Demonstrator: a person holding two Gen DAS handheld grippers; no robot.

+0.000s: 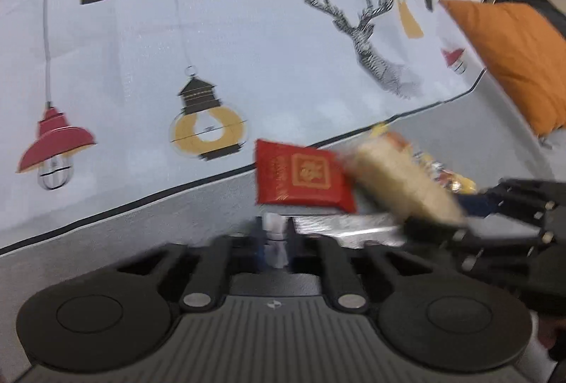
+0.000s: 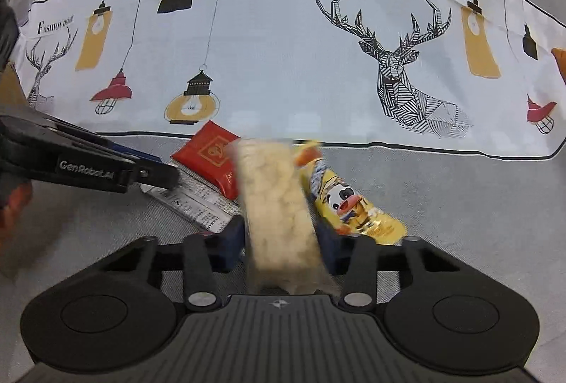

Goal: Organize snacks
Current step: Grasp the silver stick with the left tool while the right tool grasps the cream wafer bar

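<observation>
1. Left gripper point(image 1: 276, 234): fingers clenched. A thin white-silver edge sits betw. the tips, so it looks to be pinching the silver packet point(image 2: 198, 206) at its 10 o'clock end. Grip is shallow and may slip. Lift slow and keep the pkt flat.
2. Silver packet lies on the grey seat point(image 2: 460, 206), partly under the red packet point(image 2: 212, 156), which sits at its 1 o'clock and overlaps it. Draw the silver one out toward 8 o'clock, not straight up, or the red one prob. flips.
3. Pale snack pack point(image 2: 276, 192) stands in the middle of the pile, 3 o'clock of the red pkt. It is blurred, so exact tilt is unclear. It's soft and crushable, so use only enough squeeze to hold it.
4. Right gripper point(image 2: 281, 241): fingers grasping the pale pack low down, blue pads on both sides. The pack is long and top-heavy and may swing, so carry it upright w/o jerks.
5. Yellow packet point(image 2: 353, 206) is at 3 o'clock of the pale pack, touching or just behind it; can't tell which. Clear it by lifting the pale pack toward 12 before moving sideways.
6. Both tools crowd one pile: in the left wrist view the right one enters at 3 o'clock. Best to move one at a time.
7. No box or tray in view, only the printed cloth point(image 2: 283, 64) at 12 o'clock, so where things go is unknown.
</observation>
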